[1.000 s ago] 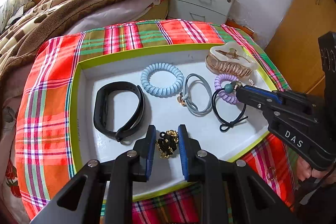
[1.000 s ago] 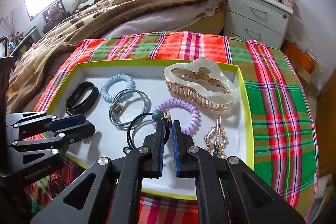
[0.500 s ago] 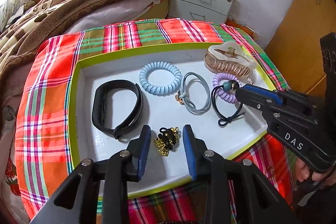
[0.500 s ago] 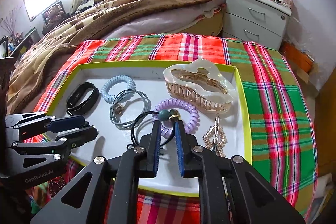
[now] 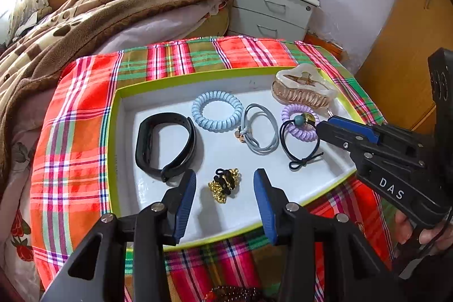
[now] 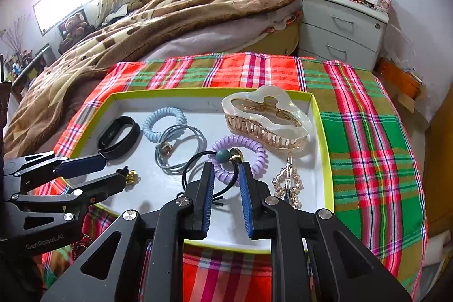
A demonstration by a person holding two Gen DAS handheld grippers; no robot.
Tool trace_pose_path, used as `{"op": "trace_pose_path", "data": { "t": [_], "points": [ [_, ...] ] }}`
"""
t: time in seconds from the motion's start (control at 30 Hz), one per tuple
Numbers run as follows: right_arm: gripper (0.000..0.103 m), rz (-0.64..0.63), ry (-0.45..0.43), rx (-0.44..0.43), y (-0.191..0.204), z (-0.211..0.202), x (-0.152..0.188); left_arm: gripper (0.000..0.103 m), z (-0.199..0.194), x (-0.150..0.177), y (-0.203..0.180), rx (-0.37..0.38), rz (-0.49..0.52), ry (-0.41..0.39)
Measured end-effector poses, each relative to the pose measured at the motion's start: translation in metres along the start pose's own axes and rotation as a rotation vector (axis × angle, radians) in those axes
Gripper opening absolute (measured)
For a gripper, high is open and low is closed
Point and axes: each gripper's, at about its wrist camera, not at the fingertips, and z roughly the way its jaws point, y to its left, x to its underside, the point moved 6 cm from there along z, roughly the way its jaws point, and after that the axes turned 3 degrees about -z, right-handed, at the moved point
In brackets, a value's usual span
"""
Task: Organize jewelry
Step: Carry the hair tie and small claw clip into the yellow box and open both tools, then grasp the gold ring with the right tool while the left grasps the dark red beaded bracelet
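White card tray [image 5: 133, 137], lime-edged, set on a red-and-green plaid cloth [image 5: 70, 132]; contents, left to right: black wristband [image 5: 165, 145], pale blue coil tie [image 5: 217, 115], grey elastic loop [image 5: 260, 133], black elastic with teal and gold beads [image 5: 300, 142] lying across a lilac coil tie [image 5: 300, 125], and a cream claw clip [image 5: 304, 89] at the far right corner. Near the front wall lies a small gold-and-black charm tie [image 5: 225, 184], loose on the tray floor. A crystal drop piece [image 6: 287, 184] rests beside the right wall. Left gripper [image 5: 225, 200]: jaws spread wide, charm tie between them but untouched. Right gripper [image 6: 225, 197]: jaws parted, empty, flanking the beaded elastic's cord. Step in hand, by appearance: release and clear both pieces. Recommended handling: draw each tool straight back and slightly up, keeping the pads wide of cords and charms, since light elastics snag readily on ribbed rubber and would drag out of line; avoid nudging the neighbouring wristband.
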Motion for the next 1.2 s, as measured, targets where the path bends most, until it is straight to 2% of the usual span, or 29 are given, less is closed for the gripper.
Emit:
{"op": "trace_pose_path", "data": {
  "t": [0.13,0.2,0.23,0.4,0.8,0.97,1.2],
  "points": [
    [0.022,-0.010,-0.031,0.007,0.004,-0.013,0.002,0.047,-0.014,0.002,-0.001,-0.019,0.001,-0.037],
    [0.045,-0.006,-0.048,0.005,0.005,-0.021,0.004,0.048,-0.023,0.004,0.000,-0.032,0.004,-0.064],
    [0.048,-0.004,-0.056,0.003,0.006,-0.023,0.005,0.048,-0.027,0.005,0.001,-0.041,0.000,-0.076],
    [0.049,0.006,-0.080,0.007,0.008,-0.038,0.013,0.049,-0.045,0.013,0.004,-0.076,0.004,-0.118],
    [0.049,0.048,-0.108,0.033,0.001,-0.070,0.046,0.049,-0.073,0.050,0.033,-0.063,-0.065,-0.125],
    [0.049,0.060,-0.098,0.050,-0.004,-0.076,0.066,0.049,-0.078,0.064,0.036,-0.065,-0.071,-0.119],
    [0.049,0.069,-0.035,0.051,-0.007,-0.070,0.095,0.049,-0.076,0.085,0.036,-0.031,-0.067,-0.094]
  ]
}}
